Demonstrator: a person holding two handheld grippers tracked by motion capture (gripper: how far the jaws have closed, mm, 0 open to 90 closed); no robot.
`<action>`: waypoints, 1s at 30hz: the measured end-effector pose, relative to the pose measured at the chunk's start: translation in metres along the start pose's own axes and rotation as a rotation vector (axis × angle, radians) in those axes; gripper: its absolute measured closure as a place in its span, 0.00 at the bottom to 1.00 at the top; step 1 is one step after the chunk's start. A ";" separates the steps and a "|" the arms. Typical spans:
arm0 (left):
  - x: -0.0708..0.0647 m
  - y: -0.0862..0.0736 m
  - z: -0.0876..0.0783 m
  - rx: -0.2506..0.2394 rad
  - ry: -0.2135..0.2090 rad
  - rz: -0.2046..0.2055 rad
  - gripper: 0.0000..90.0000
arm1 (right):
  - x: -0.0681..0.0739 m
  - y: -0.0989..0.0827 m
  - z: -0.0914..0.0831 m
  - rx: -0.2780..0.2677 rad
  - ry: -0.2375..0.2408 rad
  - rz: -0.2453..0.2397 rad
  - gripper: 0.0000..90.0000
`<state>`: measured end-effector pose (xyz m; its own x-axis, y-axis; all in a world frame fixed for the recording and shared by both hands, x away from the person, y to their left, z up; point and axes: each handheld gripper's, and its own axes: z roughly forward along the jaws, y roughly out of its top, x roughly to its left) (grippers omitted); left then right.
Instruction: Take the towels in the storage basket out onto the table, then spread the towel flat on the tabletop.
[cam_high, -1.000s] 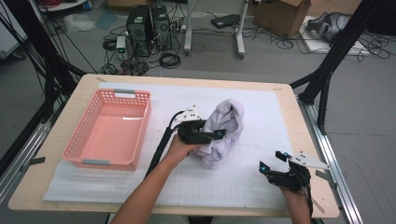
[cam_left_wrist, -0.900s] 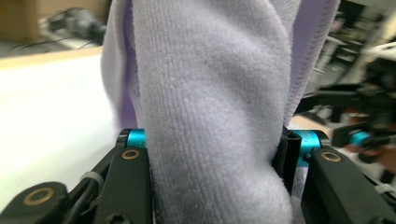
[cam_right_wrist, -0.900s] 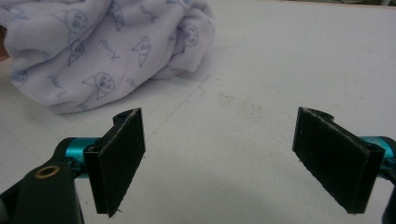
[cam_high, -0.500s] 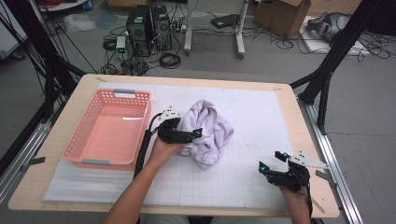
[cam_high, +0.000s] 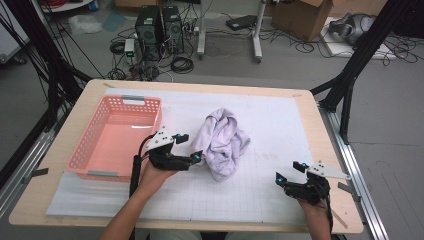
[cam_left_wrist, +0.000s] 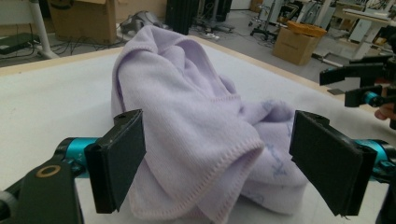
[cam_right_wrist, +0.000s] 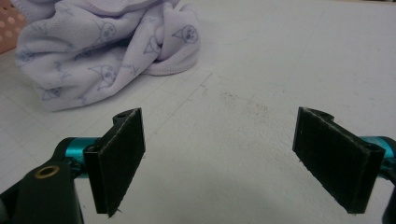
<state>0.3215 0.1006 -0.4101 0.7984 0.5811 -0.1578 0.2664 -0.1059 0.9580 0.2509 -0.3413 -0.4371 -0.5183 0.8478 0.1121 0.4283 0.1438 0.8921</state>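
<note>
A crumpled lilac cloth (cam_high: 222, 142) printed with small figures lies in the middle of the white mat. My left gripper (cam_high: 190, 147) sits just left of it, its jaws pointed at the cloth's near-left edge. They have just been opening and now stand wide. In the left gripper view the cloth (cam_left_wrist: 196, 121) bulges between the two pads (cam_left_wrist: 119, 158) without being pressed by them. My right gripper (cam_high: 289, 171) rests open near the mat's front right, apart from the cloth (cam_right_wrist: 102, 46), with bare mat between its pads (cam_right_wrist: 123, 154).
A pink plastic basket (cam_high: 82, 140) stands empty at the table's left, close beside my left hand. The white gridded mat (cam_high: 280, 125) covers most of the wooden table. Black frame legs, computers and boxes stand on the floor beyond the far edge.
My left gripper dragged the cloth leftward toward the basket, then let go and drew back left. The cloth has settled lower and flatter. The right gripper has not moved.
</note>
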 end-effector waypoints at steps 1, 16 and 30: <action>-0.001 -0.002 -0.001 0.003 0.000 0.002 0.21 | -0.001 0.000 0.001 -0.001 -0.001 0.001 0.17; -0.002 -0.017 -0.004 0.018 -0.004 0.011 0.24 | -0.004 0.000 0.007 0.028 -0.016 0.004 0.16; -0.001 -0.018 -0.005 0.018 -0.021 0.007 0.27 | -0.004 0.001 0.009 0.024 -0.014 -0.003 0.16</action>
<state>0.3127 0.1060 -0.4259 0.8113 0.5633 -0.1565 0.2706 -0.1246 0.9546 0.2598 -0.3395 -0.4409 -0.5095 0.8542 0.1033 0.4445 0.1585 0.8816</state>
